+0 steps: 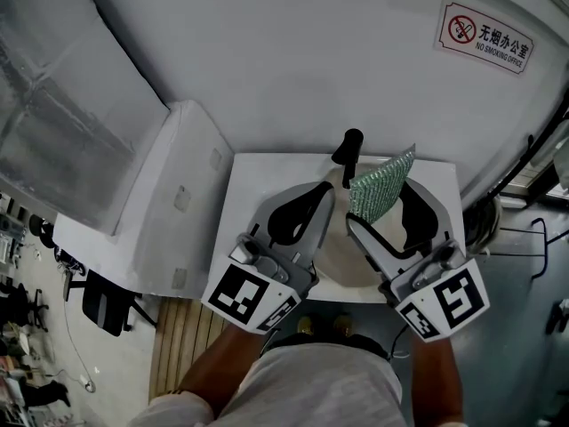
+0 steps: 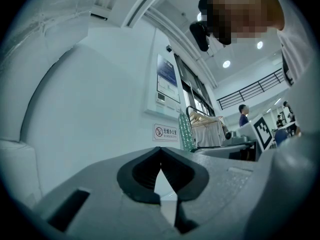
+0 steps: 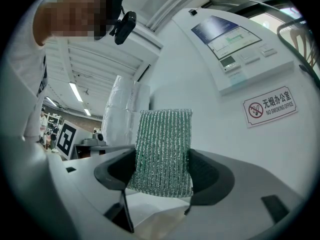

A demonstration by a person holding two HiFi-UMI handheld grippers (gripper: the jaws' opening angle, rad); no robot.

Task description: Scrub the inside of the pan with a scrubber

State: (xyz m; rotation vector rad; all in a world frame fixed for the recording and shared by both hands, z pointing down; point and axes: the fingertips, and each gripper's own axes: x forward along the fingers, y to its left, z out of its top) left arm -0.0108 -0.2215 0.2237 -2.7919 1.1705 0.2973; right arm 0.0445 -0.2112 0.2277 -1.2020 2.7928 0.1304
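Note:
A cream pan [image 1: 341, 258] with a black handle [image 1: 348, 152] sits on the white table [image 1: 258, 174], mostly hidden below both grippers in the head view. My right gripper [image 1: 384, 205] is raised above it and shut on a green mesh scrubber [image 1: 380, 185]. In the right gripper view the scrubber [image 3: 164, 151] stands upright, pinched between the dark pads of that gripper [image 3: 162, 176]. My left gripper [image 1: 322, 205] hangs beside it on the left, shut with nothing in it. Its jaws [image 2: 160, 156] meet in the left gripper view, where the scrubber [image 2: 185, 131] shows further right.
The table stands against a white wall carrying a no-smoking sign [image 1: 484, 36]. A white padded block [image 1: 169, 194] borders the table on the left. Wooden floor slats [image 1: 182, 336] and a dark chair [image 1: 107, 305] lie at lower left. Cables [image 1: 533, 238] hang at the right.

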